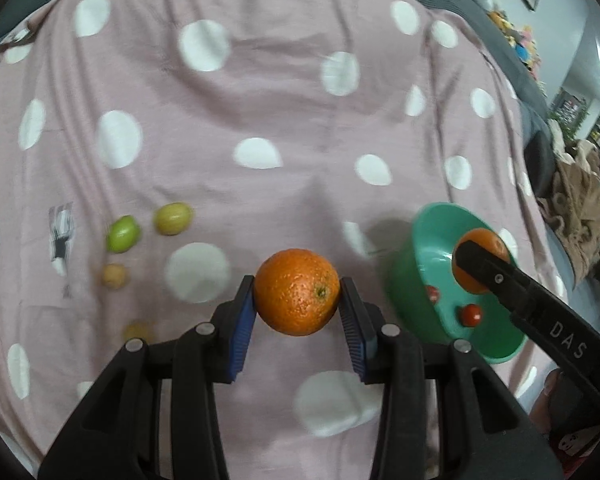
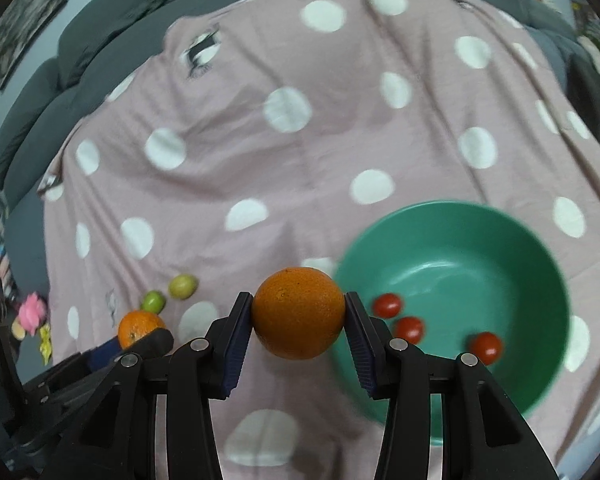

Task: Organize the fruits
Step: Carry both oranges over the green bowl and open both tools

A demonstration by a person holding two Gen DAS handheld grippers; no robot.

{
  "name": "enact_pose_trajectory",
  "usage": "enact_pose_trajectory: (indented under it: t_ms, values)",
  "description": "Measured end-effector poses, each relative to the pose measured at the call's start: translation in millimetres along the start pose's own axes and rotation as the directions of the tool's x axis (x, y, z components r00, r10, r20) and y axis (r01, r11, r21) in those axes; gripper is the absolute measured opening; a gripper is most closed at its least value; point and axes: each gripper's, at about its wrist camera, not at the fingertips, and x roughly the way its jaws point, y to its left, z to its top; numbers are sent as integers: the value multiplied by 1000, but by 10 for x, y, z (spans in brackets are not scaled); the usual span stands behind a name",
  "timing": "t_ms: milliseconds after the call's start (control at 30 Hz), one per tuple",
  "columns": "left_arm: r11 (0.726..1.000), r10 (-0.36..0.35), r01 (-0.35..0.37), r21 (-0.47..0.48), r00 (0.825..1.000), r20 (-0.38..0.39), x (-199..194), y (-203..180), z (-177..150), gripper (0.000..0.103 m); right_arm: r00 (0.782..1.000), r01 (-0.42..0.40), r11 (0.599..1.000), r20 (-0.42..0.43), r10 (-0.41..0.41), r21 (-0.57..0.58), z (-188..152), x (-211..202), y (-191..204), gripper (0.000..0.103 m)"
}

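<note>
My left gripper (image 1: 297, 300) is shut on an orange (image 1: 296, 291) above the pink dotted cloth. My right gripper (image 2: 299, 312) is shut on a second orange (image 2: 299, 312), held near the left rim of a green bowl (image 2: 512, 240). The bowl holds three small red tomatoes (image 2: 409, 329). In the left wrist view the right gripper's orange (image 1: 485, 247) hangs over the bowl (image 1: 410, 280). In the right wrist view the left gripper's orange (image 2: 139, 326) shows at lower left. Small green fruits (image 1: 123, 233) and yellowish ones (image 1: 173, 218) lie on the cloth at left.
A pink cloth with white dots (image 1: 260, 100) covers the surface, wrinkled in places. Two small tan fruits (image 1: 116, 276) lie left of my left gripper. A grey sofa back (image 2: 80, 60) runs behind, with cluttered shelves (image 1: 580, 128) at right.
</note>
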Motion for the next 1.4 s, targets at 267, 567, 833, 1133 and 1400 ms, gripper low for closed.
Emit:
enact_pose_trajectory:
  t_ms: [267,567,833,1133,1400]
  values:
    - [994,-47,48,103,999,-18,205,-591,36,40,996,83,990,27,-87,116,57,-155,-542,47]
    - [980,-76,87,179,995,-64,478,-1038,33,40,987,156,966,-6,-158,204,28,-113,-943,48]
    - [971,-92,109,214,992,-88,612,-1265,11,40,979,203,949,-37,-199,240,-1,-71,-1125,48]
    - [964,-109,134,231,987,-119,730,-1378,-43,40,968,250,937,-75,-239,242,-30,6,-1200,48]
    - [960,-109,139,243,985,-134,775,-1429,-75,40,964,263,935,-94,-248,239,-49,50,-1207,48]
